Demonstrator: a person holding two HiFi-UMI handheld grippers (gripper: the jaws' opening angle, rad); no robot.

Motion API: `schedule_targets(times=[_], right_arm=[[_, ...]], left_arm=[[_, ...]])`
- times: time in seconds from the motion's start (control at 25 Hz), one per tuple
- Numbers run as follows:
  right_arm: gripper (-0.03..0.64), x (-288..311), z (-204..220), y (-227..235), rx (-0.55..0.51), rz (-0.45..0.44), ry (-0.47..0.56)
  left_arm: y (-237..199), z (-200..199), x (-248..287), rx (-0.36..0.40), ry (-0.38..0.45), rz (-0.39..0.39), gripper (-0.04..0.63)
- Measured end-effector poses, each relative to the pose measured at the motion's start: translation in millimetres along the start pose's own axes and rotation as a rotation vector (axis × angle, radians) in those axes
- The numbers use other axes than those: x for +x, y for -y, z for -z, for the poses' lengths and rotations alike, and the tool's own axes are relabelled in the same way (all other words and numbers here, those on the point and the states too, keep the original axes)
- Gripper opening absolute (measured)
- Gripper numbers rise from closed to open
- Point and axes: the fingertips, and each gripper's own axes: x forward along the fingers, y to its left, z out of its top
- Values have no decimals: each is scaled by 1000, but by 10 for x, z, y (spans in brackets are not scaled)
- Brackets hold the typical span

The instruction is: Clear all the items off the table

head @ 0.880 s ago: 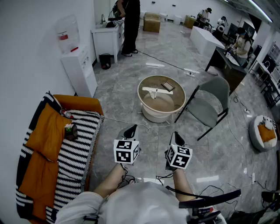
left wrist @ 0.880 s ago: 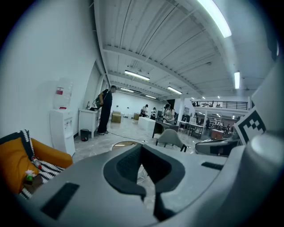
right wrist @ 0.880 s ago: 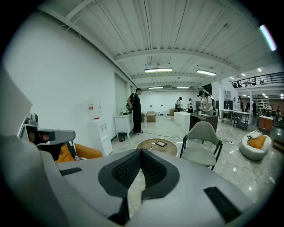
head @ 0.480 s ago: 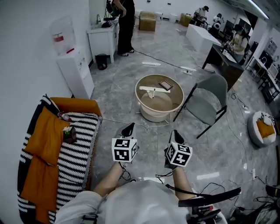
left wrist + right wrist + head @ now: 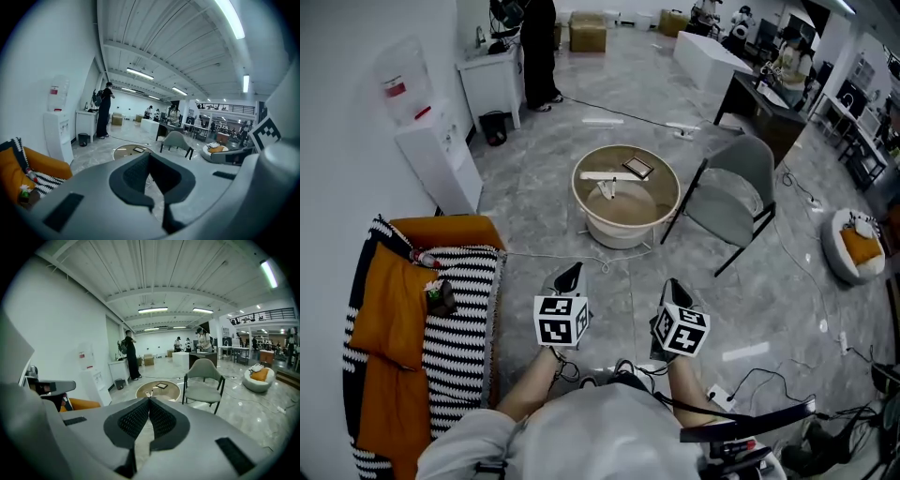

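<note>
**Left tongs** [image 5: 570, 277]: closed, pads together, nothing between them. They are held in the air on the near side of the table [image 5: 623, 230], well apart from it, with the tip toward it.

**Right tongs** [image 5: 677, 292]: closed as well, pads meeting at the tip, and empty. They sit on the same near side of the table, just beside the left tongs and equally well apart from the table.

**Table:** round, with a tan top inside a raised rim and a pale base. It stands on a grey floor [image 5: 787, 300]. Two items lie on the top.
- A flat dark item [image 5: 637, 167] with a light border sits toward the table's far edge.
- A white item [image 5: 606, 178], long and thin, lies on the left part of the top. It is near the dark item but not touching it, and what it is cannot be told.

**Surroundings, placed from the table:**
- A grey chair [image 5: 727, 202] stands just to the table's right, its frame close to the rim.
- A couch [image 5: 450, 309] with a striped cover and an orange cushion stands to the near left, well apart. The small things on it are too small to identify.
- A thin white cable [image 5: 546, 256] runs along the floor from the couch side toward the table's base.
- A water dispenser [image 5: 431, 155] stands to the far left, against the wall.
- A person [image 5: 539, 47] stands beyond the table, well apart from it, beside a white cabinet [image 5: 492, 80].
</note>
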Motion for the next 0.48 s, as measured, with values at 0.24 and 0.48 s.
schedule_targets(times=[0.24, 0.48], right_arm=[[25, 227, -22, 269, 19, 24, -23], [25, 708, -221, 495, 18, 14, -29]], left_arm=[[93, 10, 355, 0, -20, 13, 8], [86, -83, 863, 0, -29, 2, 8]])
